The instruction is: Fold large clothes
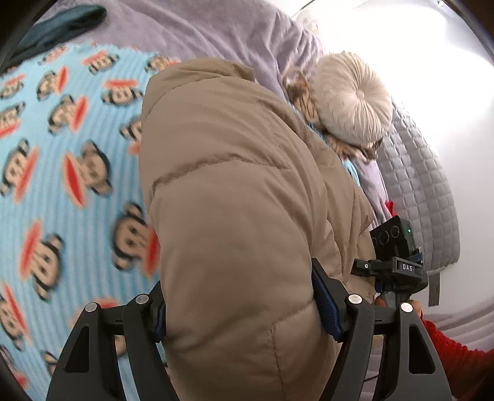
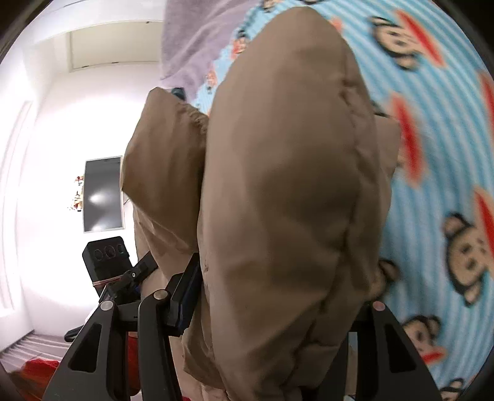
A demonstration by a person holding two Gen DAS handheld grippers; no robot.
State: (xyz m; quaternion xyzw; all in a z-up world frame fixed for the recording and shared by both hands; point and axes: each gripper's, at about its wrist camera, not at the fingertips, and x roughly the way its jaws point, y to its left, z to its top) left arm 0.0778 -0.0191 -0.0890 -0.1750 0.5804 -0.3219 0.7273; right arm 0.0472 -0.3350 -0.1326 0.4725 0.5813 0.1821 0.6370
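Claws left (image 1: 244, 311) and right (image 2: 278, 296) clamp tan puffer jacket (image 1: 234, 185) over monkey-print blanket (image 1: 71, 160).

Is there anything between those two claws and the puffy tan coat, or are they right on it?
Nothing visible is in between. The left claw and right claw each have the coat bulging directly between their fingers, held over the monkey blanket.

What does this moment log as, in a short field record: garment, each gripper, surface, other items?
garment: tan puffer jacket, bunched, held up by both grippers
left gripper: jaws shut on a thick jacket fold
right gripper: jaws shut on the jacket; far jaw hidden by fabric
surface: blue monkey-print blanket under the jacket
other items: round cream cushion, lavender blanket, grey quilted cover
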